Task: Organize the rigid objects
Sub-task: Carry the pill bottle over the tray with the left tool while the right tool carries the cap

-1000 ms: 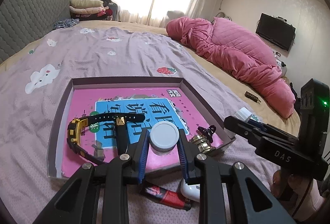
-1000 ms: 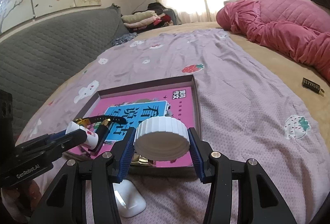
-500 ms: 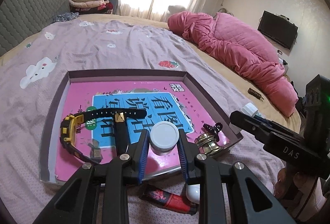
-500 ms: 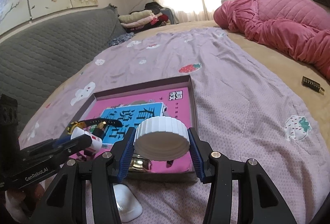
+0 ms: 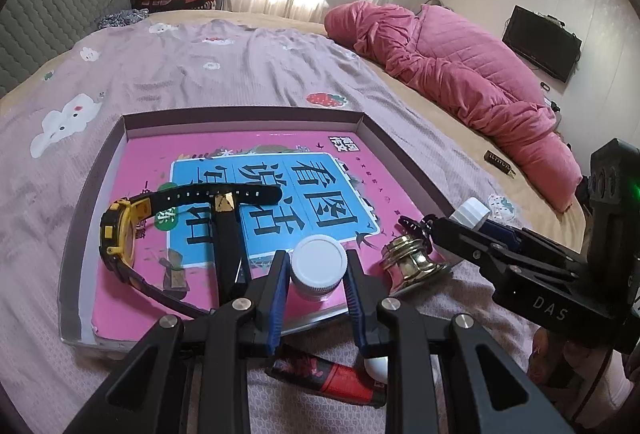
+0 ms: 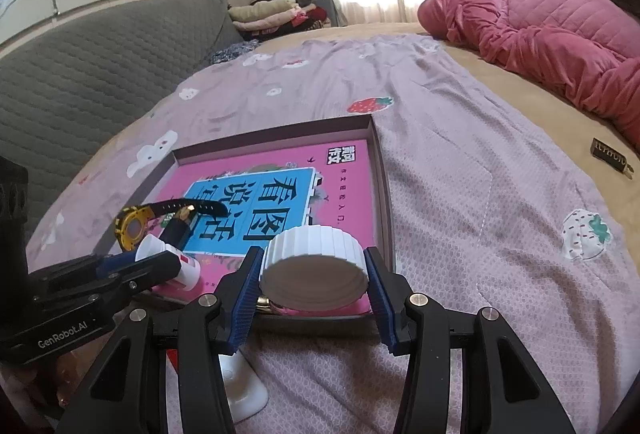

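A shallow box holding a pink book lies on the purple bedsheet. In the left wrist view my left gripper is shut on a small white-capped bottle over the box's near edge. A yellow and black watch and a brass knob lie in the box. In the right wrist view my right gripper is shut on a ribbed white jar above the box's near right corner. The left gripper's bottle also shows there.
A red and black tube and a white case lie on the sheet just in front of the box. A small dark object lies on the tan blanket at right. A pink quilt is heaped at the far right.
Both grippers have moved forward and lower toward the box, each still holding its object. The bottle now sits over the box's near edge.
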Demonstrator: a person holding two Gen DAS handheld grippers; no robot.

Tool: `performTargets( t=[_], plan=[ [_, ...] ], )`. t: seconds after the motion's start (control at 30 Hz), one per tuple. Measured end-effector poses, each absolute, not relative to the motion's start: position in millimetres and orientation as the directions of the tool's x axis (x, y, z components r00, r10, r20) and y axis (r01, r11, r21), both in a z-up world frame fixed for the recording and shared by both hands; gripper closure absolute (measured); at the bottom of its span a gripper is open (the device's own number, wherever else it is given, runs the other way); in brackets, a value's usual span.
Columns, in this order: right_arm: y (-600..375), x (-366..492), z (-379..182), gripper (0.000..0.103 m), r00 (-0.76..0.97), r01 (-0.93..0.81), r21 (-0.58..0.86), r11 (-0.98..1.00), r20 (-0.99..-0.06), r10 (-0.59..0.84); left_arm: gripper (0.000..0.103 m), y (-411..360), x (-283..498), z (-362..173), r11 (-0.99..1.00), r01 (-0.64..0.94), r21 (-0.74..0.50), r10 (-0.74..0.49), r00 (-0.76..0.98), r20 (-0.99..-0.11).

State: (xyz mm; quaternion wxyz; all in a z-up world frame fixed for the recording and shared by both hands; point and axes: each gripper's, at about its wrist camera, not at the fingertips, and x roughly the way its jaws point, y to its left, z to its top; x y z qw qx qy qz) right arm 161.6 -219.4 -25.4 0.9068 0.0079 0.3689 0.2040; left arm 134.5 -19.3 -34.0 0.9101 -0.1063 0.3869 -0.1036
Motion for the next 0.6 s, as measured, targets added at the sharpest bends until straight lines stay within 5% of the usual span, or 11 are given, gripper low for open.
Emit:
performTargets(
  t=[0.6],
  plan=[
    [-211.9,161.7,-32.5,0.052,0.649,-0.351,0.088,0.932,-0.694,0.310,0.076,-18.6,138.4,-40.8,0.959,0.099,-0.265,-0.263,0.657,-0.707]
  ],
)
